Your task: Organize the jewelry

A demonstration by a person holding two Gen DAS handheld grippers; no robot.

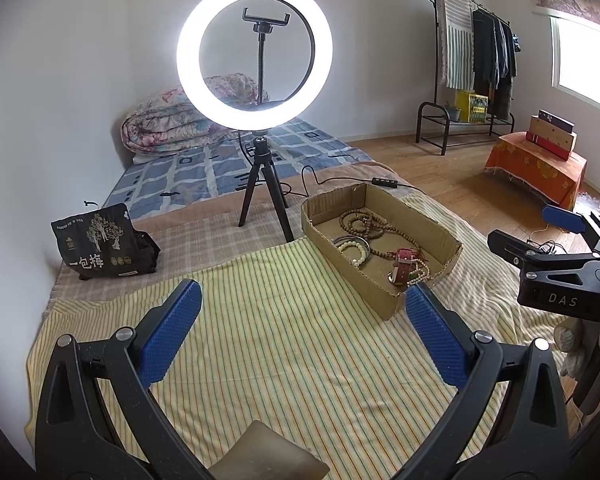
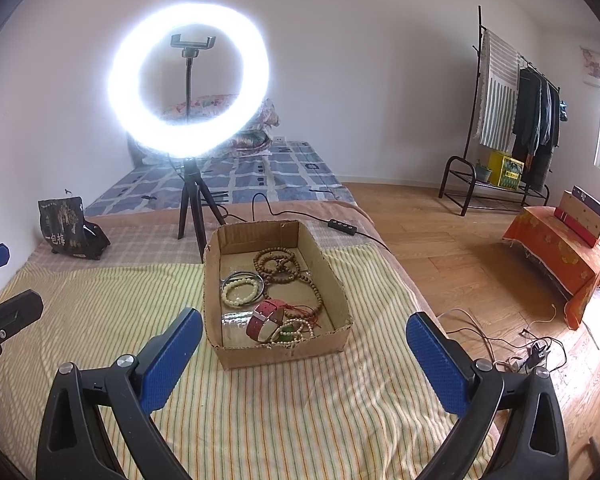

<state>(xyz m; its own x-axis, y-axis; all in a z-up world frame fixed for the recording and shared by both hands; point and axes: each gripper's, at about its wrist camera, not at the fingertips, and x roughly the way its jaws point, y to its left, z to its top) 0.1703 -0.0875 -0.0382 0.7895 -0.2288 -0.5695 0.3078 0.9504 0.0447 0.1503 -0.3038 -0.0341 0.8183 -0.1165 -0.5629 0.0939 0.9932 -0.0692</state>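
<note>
A shallow cardboard box [image 1: 428,220] [image 2: 220,356] sits on the yellow striped cloth. In it lie brown bead strings [image 1: 364,220] [image 2: 278,266], a white bead bracelet with metal bangles [image 1: 354,249] [image 2: 240,286], a red watch strap [image 1: 404,266] [image 2: 264,320] and pale bead strands [image 2: 296,330]. My left gripper [image 1: 302,304] is open and empty, just left of and in front of the box. My right gripper [image 2: 304,334] is open and empty, in front of the box; it also shows at the right in the left wrist view [image 1: 540,236].
A lit ring light on a black tripod [image 1: 260,184] [image 2: 192,200] stands behind the box, its cable [image 2: 340,226] trailing right. A black snack bag [image 1: 100,244] [image 2: 66,232] is at the left. The wooden floor with wires [image 2: 532,352] drops off to the right.
</note>
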